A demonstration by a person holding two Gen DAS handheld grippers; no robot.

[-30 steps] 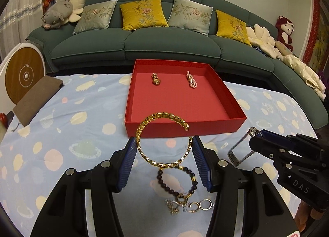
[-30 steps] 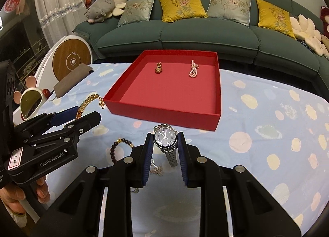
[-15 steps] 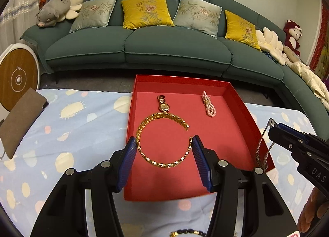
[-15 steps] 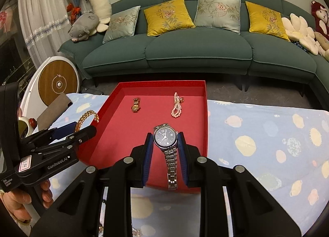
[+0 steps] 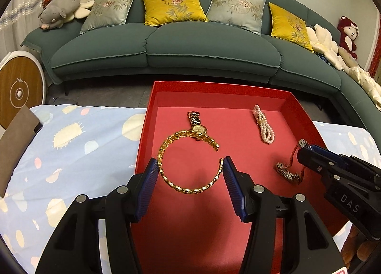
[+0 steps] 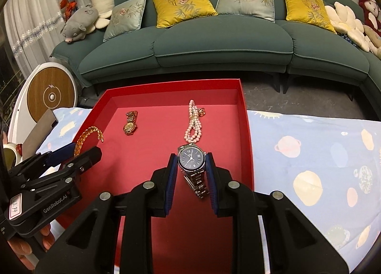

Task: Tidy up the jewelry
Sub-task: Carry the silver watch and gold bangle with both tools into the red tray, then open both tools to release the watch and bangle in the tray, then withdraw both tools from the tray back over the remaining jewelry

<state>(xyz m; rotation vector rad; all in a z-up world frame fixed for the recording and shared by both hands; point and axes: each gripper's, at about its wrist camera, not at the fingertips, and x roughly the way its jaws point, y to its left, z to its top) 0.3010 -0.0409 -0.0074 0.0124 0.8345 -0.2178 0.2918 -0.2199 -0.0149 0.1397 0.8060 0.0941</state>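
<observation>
Both claws advancing farther over red tray (image 5: pixel 302 109): left claw (image 5: pixel 190 174) gripping gold bangle (image 5: pixel 188 162), right claw (image 6: pixel 191 166) clamping silver watch (image 6: pixel 192 162).

I hold both tools forward, side by side and level. My left tool (image 5: pixel 190 171) has its blue pads (image 5: pixel 148 187) set wide, pressing on a gold bangle (image 5: pixel 188 162). My right tool (image 6: pixel 191 166) has its pads much closer, clamping a silver watch (image 6: pixel 192 159) between them.
</observation>
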